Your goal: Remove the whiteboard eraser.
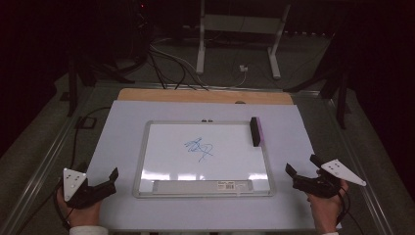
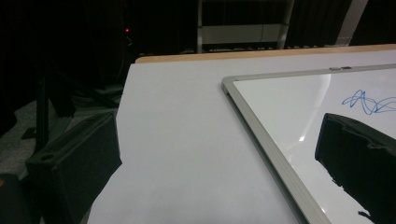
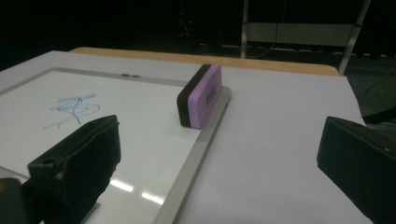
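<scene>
The right gripper [image 1: 303,171] and the left gripper [image 1: 100,185] are resting at the near corners of the counter [image 1: 122,127], each with its fingers spread wide and holding nothing. The purple-and-black eraser [image 3: 200,96] is standing on edge at the whiteboard's [image 1: 171,147] far right rim, well ahead of the right gripper and slightly to its left. A blue scribble [image 1: 199,148] is sitting mid-board. Bare white counter is lying open on both sides of the board's metal frame.
</scene>
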### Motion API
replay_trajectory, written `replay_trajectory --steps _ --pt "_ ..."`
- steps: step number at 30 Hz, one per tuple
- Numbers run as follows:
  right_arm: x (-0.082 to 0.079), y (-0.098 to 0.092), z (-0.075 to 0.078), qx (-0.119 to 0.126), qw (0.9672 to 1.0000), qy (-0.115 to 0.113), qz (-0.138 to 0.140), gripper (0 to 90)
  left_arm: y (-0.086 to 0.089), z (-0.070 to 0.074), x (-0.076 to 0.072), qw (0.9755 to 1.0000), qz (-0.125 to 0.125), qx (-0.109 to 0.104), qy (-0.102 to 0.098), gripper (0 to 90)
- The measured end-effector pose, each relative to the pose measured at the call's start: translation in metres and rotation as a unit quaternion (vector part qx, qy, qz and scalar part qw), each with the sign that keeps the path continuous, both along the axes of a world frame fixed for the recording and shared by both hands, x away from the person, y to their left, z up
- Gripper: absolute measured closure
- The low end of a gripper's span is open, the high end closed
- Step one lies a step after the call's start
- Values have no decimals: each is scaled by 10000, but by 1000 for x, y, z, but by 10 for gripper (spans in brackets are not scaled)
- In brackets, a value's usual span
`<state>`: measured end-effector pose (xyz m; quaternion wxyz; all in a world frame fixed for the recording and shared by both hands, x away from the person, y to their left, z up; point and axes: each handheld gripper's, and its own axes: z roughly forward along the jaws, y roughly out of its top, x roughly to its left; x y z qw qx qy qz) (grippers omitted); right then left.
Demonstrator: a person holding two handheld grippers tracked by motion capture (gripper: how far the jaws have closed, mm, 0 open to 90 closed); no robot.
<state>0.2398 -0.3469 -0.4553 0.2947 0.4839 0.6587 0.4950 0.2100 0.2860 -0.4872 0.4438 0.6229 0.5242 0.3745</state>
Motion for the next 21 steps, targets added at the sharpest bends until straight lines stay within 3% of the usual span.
replay_trajectory --steps 8,21 --pt "10 4 12 -60 9999 25 84 2 -1 -1 -1 10000 60 3 24 9" --pt "41 17 39 -118 9995 142 262 2 -3 -2 0 9999 44 83 75 9"
